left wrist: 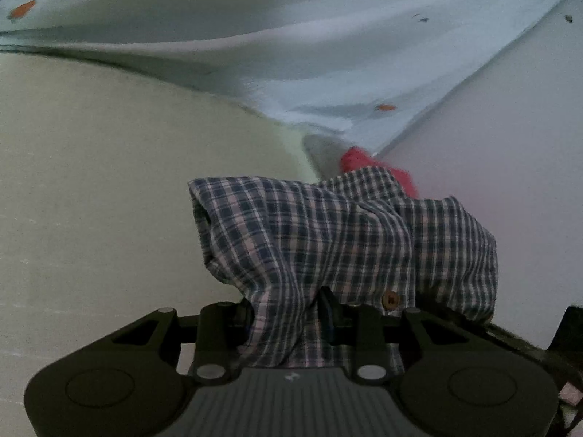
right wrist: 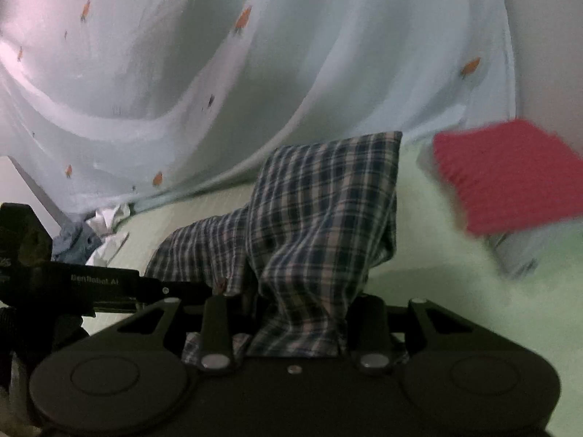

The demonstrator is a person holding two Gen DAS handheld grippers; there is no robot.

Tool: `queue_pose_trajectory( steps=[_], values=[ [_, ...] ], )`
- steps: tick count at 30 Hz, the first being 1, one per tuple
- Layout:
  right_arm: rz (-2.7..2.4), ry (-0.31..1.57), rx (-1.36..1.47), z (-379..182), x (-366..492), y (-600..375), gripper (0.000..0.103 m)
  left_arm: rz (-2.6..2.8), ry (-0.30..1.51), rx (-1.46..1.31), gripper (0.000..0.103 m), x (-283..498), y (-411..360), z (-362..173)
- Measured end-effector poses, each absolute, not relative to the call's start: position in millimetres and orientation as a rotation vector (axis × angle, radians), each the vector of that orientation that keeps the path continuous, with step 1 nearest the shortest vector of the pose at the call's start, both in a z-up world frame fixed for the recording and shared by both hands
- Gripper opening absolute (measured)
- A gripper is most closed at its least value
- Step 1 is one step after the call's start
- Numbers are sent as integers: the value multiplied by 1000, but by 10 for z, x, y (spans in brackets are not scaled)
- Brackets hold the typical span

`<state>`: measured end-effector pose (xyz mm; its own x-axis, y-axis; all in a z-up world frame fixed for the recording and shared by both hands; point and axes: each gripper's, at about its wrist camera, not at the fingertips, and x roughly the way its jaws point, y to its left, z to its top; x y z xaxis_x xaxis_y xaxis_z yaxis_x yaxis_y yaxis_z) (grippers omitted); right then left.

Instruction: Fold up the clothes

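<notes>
Left wrist: left gripper (left wrist: 288,313) pinches plaid shirt (left wrist: 328,233), cloth bunched straight ahead and rightward, over pale green surface (left wrist: 91,200). Right wrist: right gripper (right wrist: 291,313) clamps same shirt, draping forward; red folded cloth (right wrist: 510,174) right.

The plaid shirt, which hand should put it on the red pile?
Probably the right gripper: both grip the shirt, but its view shows the red pile close and unblocked.

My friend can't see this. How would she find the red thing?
Start at the big pale blue curtain with little orange shapes. Below its right end, on the light green surface, lies a folded red cloth atop something grey. It's the only plain red piece; the checked shirt beside it is plaid.
</notes>
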<state>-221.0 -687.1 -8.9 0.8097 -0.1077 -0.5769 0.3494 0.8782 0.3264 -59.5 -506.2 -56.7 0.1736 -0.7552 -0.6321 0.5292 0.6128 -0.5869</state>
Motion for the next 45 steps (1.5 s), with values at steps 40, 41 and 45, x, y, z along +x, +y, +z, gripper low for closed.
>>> queue_pose_trajectory(
  steps=[40,41,45],
  values=[
    [-723,571,229,-1067,-1504,-10502,102,-760,929,40,103,68,-8846,-1099],
    [-727,584,209,-1063,-1456,-10513,102,-759,915,49,103,40,-8828,-1055],
    [-742,616,135,-927,-1421,-10388,102,-753,848,92,103,-108,-8721,-865]
  ],
)
